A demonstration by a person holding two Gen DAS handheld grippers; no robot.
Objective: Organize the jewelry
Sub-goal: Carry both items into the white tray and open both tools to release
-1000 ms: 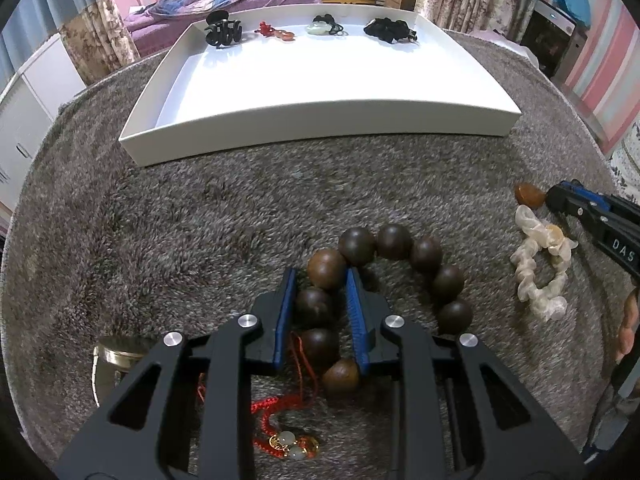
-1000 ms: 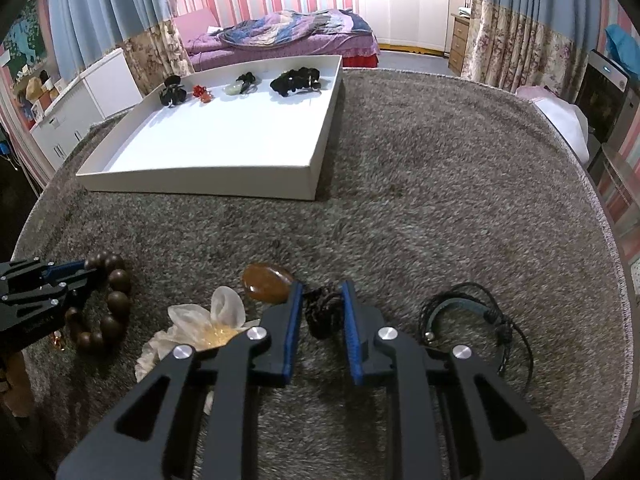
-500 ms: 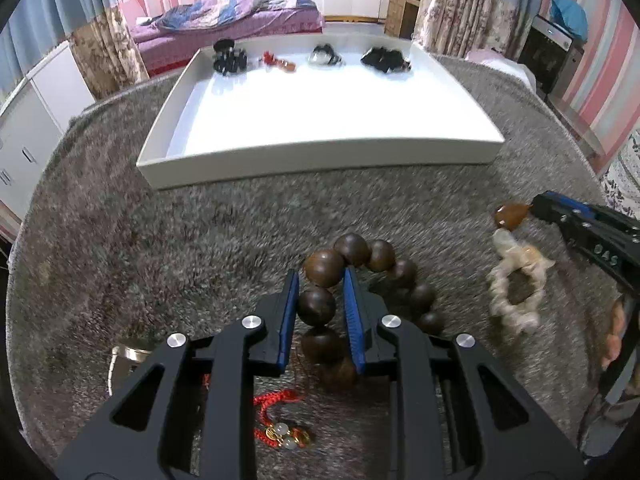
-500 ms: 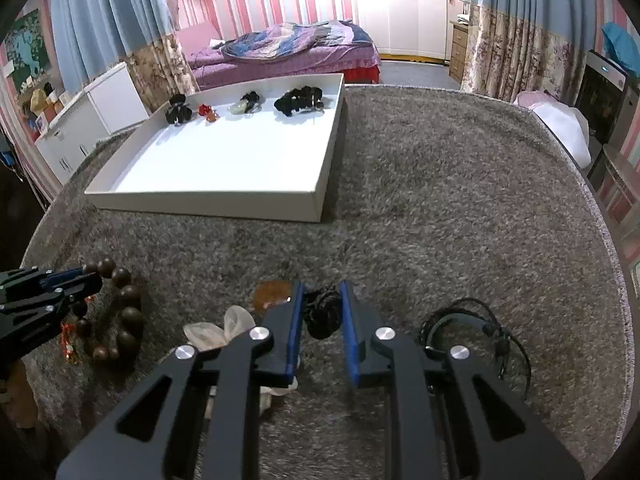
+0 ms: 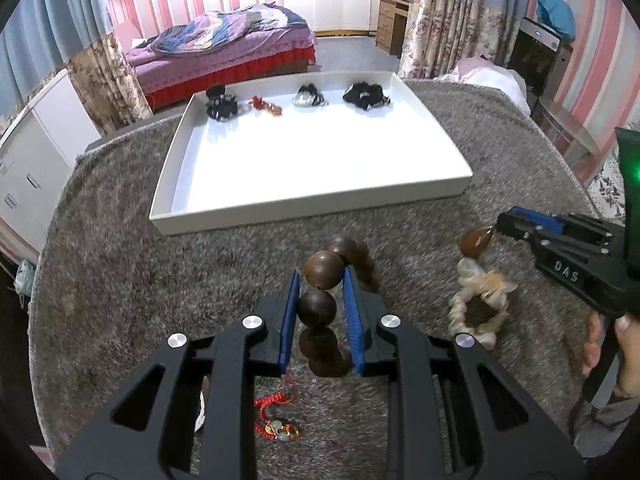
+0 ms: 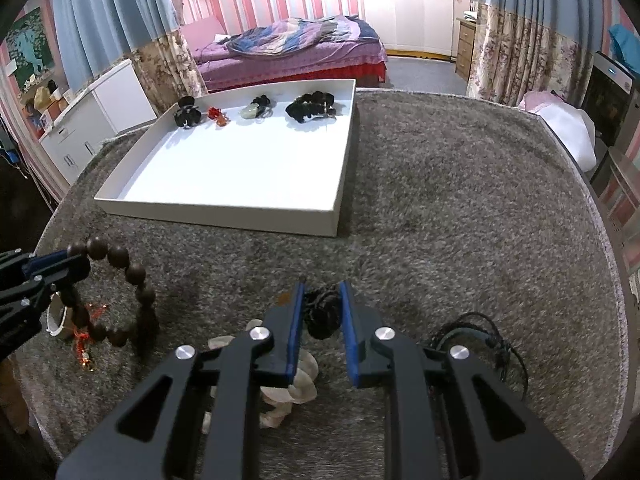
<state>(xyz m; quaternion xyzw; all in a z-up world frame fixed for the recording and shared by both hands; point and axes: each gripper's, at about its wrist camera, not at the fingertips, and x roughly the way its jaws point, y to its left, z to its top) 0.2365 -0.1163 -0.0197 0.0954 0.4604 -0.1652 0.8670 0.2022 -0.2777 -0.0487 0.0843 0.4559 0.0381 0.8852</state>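
My left gripper (image 5: 320, 280) is shut on a dark wooden bead bracelet (image 5: 318, 308), which hangs off the grey carpet; in the right wrist view the bracelet (image 6: 136, 276) dangles from the left gripper (image 6: 80, 264). To its right, my right gripper (image 6: 322, 292) is shut on a dark knotted cord (image 6: 322, 312). An amber pendant (image 5: 474, 242) hangs from that cord under the right gripper (image 5: 504, 224). Beyond both stands a white tray (image 5: 312, 200) with a black hair claw (image 5: 221, 106), a red piece (image 5: 264, 105), a jade pendant (image 5: 306, 96) and a black bundle (image 5: 366, 96) along its far wall.
A pale shell bracelet (image 5: 480, 304) lies on the carpet between the grippers. A red cord charm (image 5: 276, 420) lies under the left gripper, with a metal bangle (image 6: 56, 320) beside it. A black cord necklace (image 6: 472, 336) lies right of the right gripper. A hand (image 5: 624, 344) holds the right gripper.
The left gripper has risen and lifted the bead bracelet off the carpet. The right gripper has risen a little, and the amber pendant now hangs free.
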